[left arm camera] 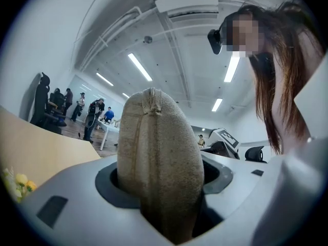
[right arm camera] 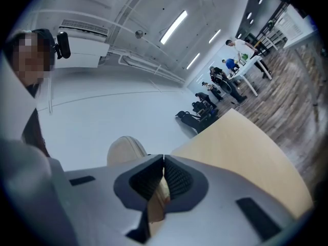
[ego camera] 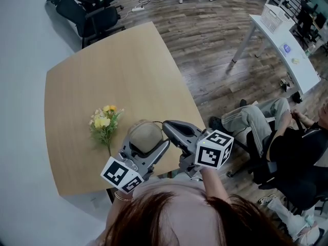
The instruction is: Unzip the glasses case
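Observation:
The glasses case (ego camera: pixel 146 136) is a rounded beige fabric pouch held above the near edge of the wooden table (ego camera: pixel 118 70). My left gripper (ego camera: pixel 148 148) is shut on it. In the left gripper view the case (left arm camera: pixel 159 158) stands upright between the jaws, its seam running over the top. My right gripper (ego camera: pixel 166 124) sits at the case's right end. In the right gripper view this gripper (right arm camera: pixel 163 160) has its ribbed pads pressed together on a thin tan tab (right arm camera: pixel 156 201), which looks like the zipper pull. The case (right arm camera: pixel 125 147) shows just behind.
A small bunch of yellow flowers (ego camera: pixel 105 122) lies on the table left of the case. A seated person (ego camera: pixel 277 137) is close on the right. Black office chairs (ego camera: pixel 84 6) stand beyond the table's far corner, and a white table (ego camera: pixel 284 45) is at the upper right.

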The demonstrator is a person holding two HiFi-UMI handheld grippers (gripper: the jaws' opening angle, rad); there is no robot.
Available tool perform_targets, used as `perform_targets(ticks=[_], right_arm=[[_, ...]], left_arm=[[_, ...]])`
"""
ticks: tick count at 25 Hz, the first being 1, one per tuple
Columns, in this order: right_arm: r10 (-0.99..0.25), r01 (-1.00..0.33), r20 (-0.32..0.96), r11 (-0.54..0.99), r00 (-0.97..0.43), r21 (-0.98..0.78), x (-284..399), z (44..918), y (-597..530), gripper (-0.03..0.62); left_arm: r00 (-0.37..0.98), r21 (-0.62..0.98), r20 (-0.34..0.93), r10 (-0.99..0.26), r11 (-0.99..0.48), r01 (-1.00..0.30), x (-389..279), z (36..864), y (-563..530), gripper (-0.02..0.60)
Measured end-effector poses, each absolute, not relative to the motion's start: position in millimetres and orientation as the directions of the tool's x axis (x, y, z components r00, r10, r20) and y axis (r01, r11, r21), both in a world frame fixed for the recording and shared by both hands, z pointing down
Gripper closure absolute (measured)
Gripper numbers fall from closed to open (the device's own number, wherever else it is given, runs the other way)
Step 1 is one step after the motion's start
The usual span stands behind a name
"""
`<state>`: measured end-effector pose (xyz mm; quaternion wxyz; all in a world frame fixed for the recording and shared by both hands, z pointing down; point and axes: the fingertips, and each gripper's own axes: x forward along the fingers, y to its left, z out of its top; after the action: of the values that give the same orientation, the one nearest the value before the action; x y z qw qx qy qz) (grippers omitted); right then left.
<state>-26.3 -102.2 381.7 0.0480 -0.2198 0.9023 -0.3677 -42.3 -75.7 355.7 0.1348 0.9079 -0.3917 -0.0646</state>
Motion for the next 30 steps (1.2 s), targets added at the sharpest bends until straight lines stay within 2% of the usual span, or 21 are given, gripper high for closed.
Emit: perform_targets(ticks=[30], right_arm=[[-0.407,-0.363,0.104,0.633,-0.907,-0.684,-39.8,389.3,-106.7,0.576]], left_arm=[[0.599,0.425,-0.121,-0.792,-0.586,-0.689,-68.9,343.3,-88.0,0.282]])
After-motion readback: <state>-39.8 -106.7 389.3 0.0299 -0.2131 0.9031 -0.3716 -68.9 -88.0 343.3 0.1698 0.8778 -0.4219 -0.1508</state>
